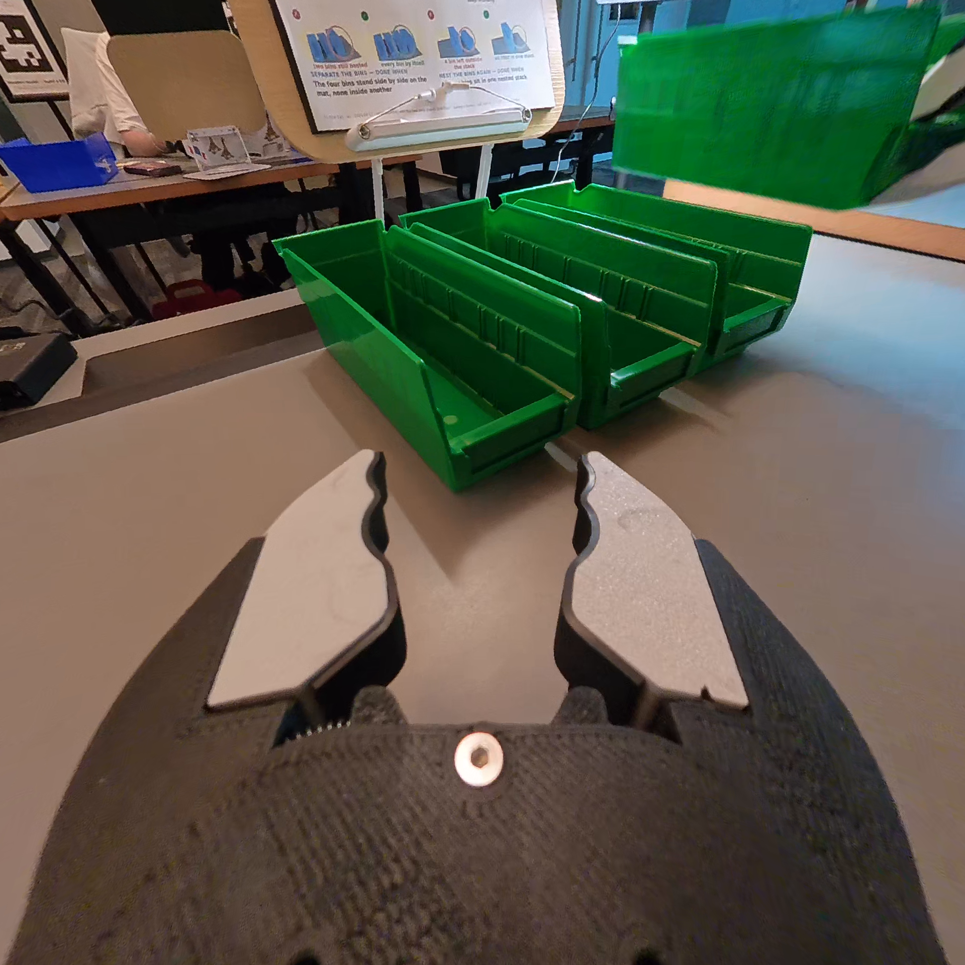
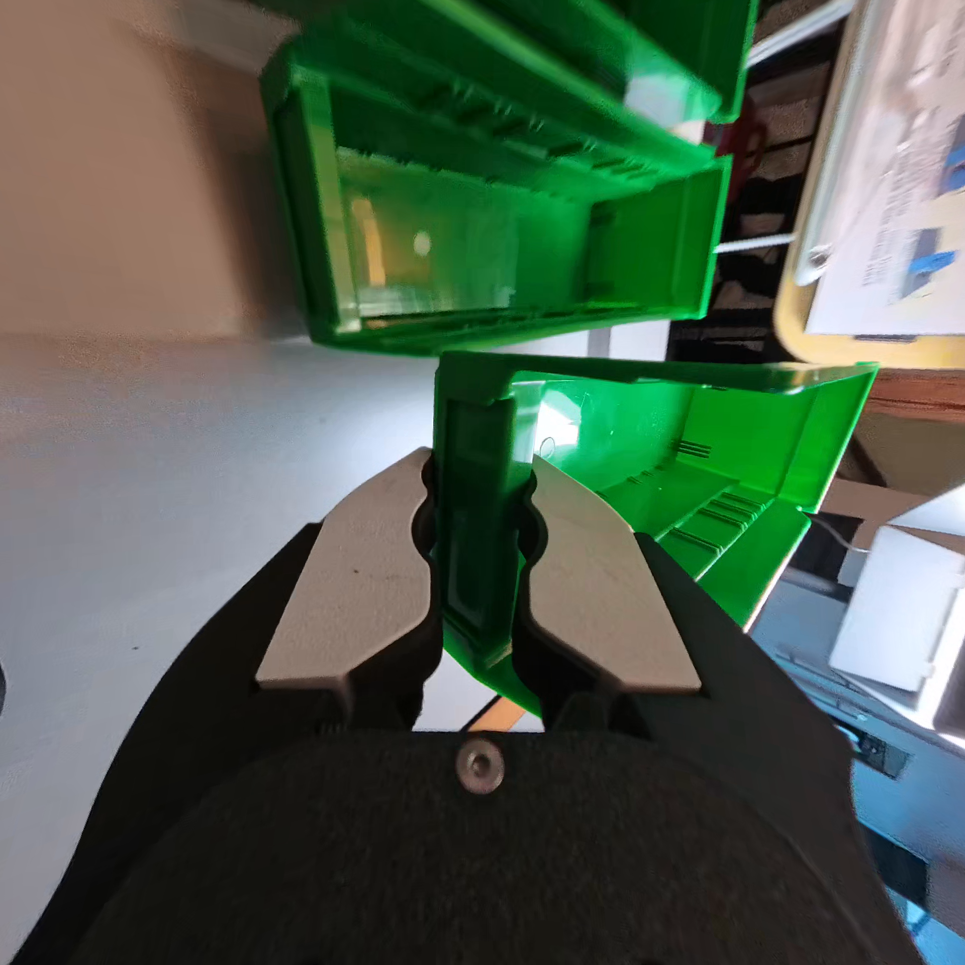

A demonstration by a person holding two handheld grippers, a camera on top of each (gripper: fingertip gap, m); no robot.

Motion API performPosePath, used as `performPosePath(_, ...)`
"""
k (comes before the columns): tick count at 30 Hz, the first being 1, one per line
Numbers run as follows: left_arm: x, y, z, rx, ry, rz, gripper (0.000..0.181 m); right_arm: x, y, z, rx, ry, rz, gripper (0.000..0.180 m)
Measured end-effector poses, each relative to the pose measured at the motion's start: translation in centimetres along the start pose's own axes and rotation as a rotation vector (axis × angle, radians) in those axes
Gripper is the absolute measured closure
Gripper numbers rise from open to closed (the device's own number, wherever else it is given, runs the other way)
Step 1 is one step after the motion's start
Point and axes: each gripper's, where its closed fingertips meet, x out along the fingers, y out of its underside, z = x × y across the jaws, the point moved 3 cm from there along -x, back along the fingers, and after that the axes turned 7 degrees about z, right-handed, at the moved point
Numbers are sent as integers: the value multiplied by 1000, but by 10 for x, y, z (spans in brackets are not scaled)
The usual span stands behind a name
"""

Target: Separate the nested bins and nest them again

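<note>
Three green bins stand side by side on the grey mat: the nearest (image 1: 433, 360), the middle one (image 1: 600, 313) and the farthest (image 1: 752, 277). My left gripper (image 1: 480, 470) is open and empty, just in front of the nearest bin's low front lip. A fourth green bin (image 1: 773, 104) is in the air at the upper right, blurred. My right gripper (image 2: 478, 475) is shut on that lifted bin's front wall (image 2: 472, 548) and holds it above the table. The bins on the mat show in the right wrist view (image 2: 496, 235), beyond the held bin.
A wooden clipboard stand (image 1: 412, 68) with an instruction sheet stands behind the bins. A side table with a blue bin (image 1: 57, 162) and small items is at the far left. A dark case (image 1: 31, 365) lies left of the mat. The grippers' ends are close to 40 centimetres from one another.
</note>
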Motion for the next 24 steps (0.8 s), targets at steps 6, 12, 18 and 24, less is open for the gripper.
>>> performPosePath(6,0,1,0,9,3,4,111,-22,-44,-27,-22,12,-58,152)
performPosePath(12,0,2,0,17,5,6,111,-7,-78,-22,-45,-31,-55,152)
performPosePath(18,-1,3,-1,18,8,6,112,10,-90,-6,-82,-80,-50,152)
performPosePath(24,-1,4,-2,26,10,7,112,30,-94,9,-102,-98,-33,151)
